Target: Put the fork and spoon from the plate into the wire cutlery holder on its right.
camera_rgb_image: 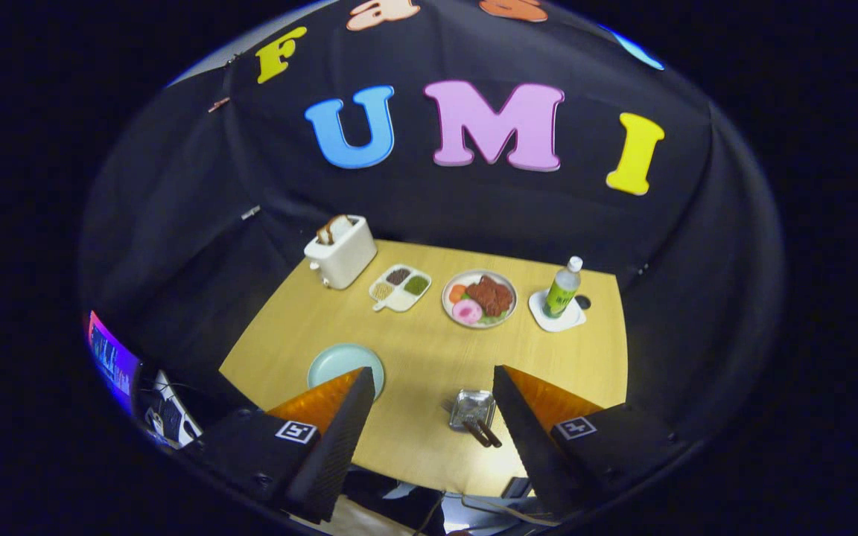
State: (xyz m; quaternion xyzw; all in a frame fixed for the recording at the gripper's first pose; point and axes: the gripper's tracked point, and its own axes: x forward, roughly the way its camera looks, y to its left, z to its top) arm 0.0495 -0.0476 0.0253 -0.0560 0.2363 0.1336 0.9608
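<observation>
The wire cutlery holder point(471, 409) is sitting on the table point(429, 350) between the jaws, closer to the right one, and two brown handles point(482, 432) are sticking out of it, leaning toward the camera — whether they belong to the fork and spoon is too small to tell. The pale green plate point(341, 365) is lying just ahead of the left jaw, partly covered by its tip, and its visible surface is bare.

The gripper point(433, 387) is hovering above the near edge of the table with the jaws standing wide apart, holding nothing and touching nothing.

Beyond the jaws, further across the table, a round plate of food point(479, 298) is resting roughly straight ahead. To the left of it a white divided dish point(400, 286) is holding small portions in its compartments, and further left a white toaster point(340, 251) is standing with slices of bread showing at its top. To the right of the food plate a green bottle point(562, 289) with a white cap is standing upright on a white coaster point(557, 318), with a small dark round thing just beside it.
</observation>
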